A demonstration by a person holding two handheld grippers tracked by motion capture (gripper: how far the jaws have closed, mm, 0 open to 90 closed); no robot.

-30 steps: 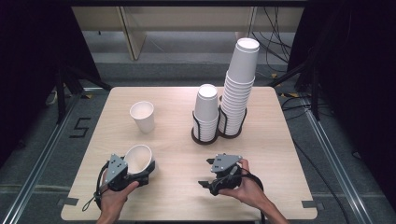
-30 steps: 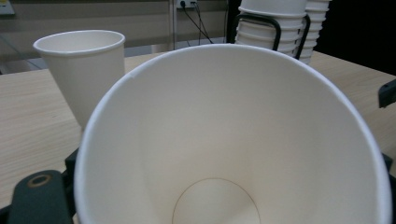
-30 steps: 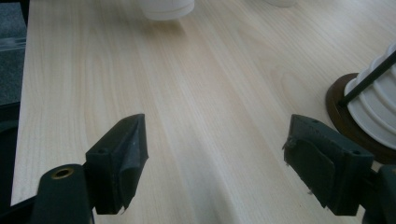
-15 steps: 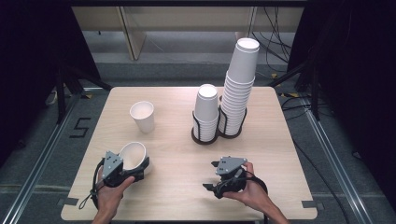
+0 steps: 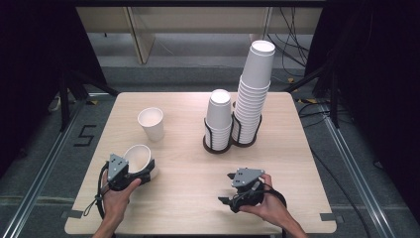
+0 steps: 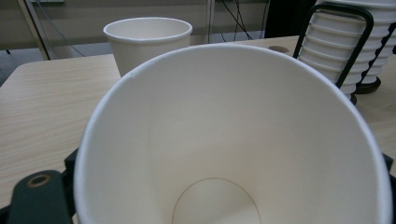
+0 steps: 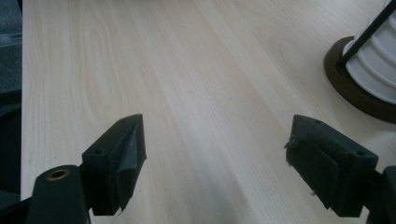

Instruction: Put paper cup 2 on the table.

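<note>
My left gripper (image 5: 144, 171) sits near the table's front left, shut on a white paper cup (image 5: 138, 155). The cup is tilted, and in the left gripper view its open mouth (image 6: 233, 140) faces the camera, with a black jaw showing at its lower left. A second white cup (image 5: 151, 123) (image 6: 147, 42) stands upright on the table just beyond it. My right gripper (image 5: 227, 188) (image 7: 215, 158) rests at the front right, open, with bare wood between its jaws.
Two black wire holders stand at the table's middle back: a short cup stack (image 5: 218, 119) (image 6: 345, 46) and a tall cup stack (image 5: 252, 89). One holder's dark base (image 7: 355, 93) lies ahead and right of my right gripper. The wooden table (image 5: 188, 163) stands on dark floor.
My left gripper has carried the cup a little to the left and away from the front edge. The right gripper has hardly moved.
</note>
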